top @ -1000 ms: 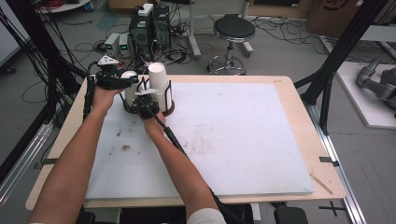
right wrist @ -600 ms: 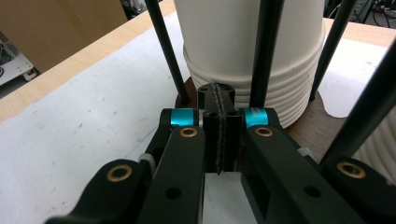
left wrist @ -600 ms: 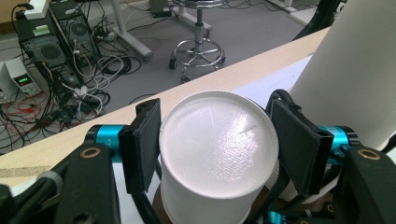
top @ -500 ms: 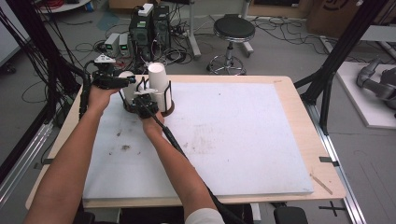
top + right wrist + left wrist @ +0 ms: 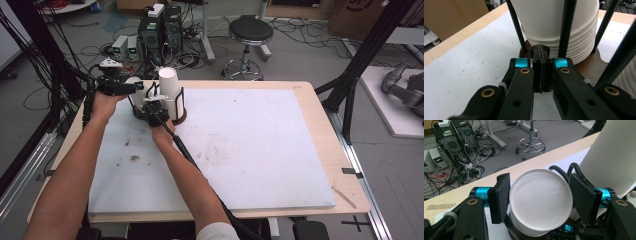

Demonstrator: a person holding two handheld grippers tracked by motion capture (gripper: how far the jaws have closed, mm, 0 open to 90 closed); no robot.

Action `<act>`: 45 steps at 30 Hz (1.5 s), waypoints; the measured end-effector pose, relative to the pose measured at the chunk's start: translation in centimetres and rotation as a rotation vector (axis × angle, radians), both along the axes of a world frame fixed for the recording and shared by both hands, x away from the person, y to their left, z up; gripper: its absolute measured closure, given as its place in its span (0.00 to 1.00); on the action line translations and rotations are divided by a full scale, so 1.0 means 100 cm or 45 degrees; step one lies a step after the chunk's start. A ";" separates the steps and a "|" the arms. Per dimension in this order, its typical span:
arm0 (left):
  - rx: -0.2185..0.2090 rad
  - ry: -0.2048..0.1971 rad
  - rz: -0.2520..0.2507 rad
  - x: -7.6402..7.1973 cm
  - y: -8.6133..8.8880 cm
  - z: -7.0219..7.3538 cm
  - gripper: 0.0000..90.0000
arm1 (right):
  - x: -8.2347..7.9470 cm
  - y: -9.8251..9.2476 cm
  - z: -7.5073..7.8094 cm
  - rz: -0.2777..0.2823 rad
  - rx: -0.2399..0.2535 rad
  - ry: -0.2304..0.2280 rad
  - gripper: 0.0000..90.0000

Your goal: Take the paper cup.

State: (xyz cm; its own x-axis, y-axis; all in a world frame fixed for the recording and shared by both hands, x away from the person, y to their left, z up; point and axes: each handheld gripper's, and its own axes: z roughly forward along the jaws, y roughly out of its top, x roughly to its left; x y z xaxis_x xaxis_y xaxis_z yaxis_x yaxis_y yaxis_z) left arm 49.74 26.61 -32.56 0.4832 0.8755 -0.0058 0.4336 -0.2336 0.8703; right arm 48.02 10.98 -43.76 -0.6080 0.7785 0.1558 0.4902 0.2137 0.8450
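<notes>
High view, table: the table [image 5: 320, 165] carries a white mat; a stool [image 5: 247, 31] and electronics boxes [image 5: 160, 25] stand on the floor beyond its far edge.
High view, cup stack: a tall stack of paper cups [image 5: 169, 90] stands upright in a black wire holder [image 5: 181, 112] at the far left of the mat.
High view, left gripper: the left gripper [image 5: 134, 87] is held level just left of the stack, with a single paper cup [image 5: 134, 86] at its tip.
High view, right gripper: the right gripper [image 5: 156, 107] sits low at the near foot of the holder, apparently to steady it.
Left gripper view, jaws: both black jaws press on opposite sides of the paper cup [image 5: 540, 202], pinching it across its width.
Left gripper view, cup: its closed bottom faces the camera and it lies sideways, beside the stack [image 5: 614, 155] at right.
Left gripper view, judgement: the side grip suits carrying one light cup clear of the stack without crushing it.
Right gripper view, jaws: the right gripper [image 5: 541, 53] has its jaws pressed together with nothing between them.
Right gripper view, position: its tip lies at the brown base [image 5: 589, 67] of the holder, between two wire uprights [image 5: 567, 27], just short of the stacked rims [image 5: 576, 42].
Right gripper view, judgement: closed jaws serve as a blunt prop; contact with the base cannot be confirmed.
</notes>
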 end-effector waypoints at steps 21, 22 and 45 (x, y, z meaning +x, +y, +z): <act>0.044 0.024 -0.003 0.000 -0.006 0.011 0.40 | 0.000 0.001 0.001 0.005 0.007 -0.003 1.00; 0.047 0.023 0.001 0.000 -0.007 0.010 0.40 | 0.000 0.000 0.001 0.005 0.011 -0.001 1.00; 0.031 0.085 0.030 0.000 -0.004 0.007 0.40 | 0.001 0.001 -0.001 -0.010 0.051 0.027 1.00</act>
State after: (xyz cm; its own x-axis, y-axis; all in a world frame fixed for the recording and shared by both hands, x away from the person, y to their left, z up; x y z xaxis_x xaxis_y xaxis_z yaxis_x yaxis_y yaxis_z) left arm 49.78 26.19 -31.82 0.4620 0.8867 -0.0159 0.4960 -0.2435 0.8335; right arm 48.14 11.06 -43.87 -0.5979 0.7763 0.1996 0.5098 0.1761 0.8421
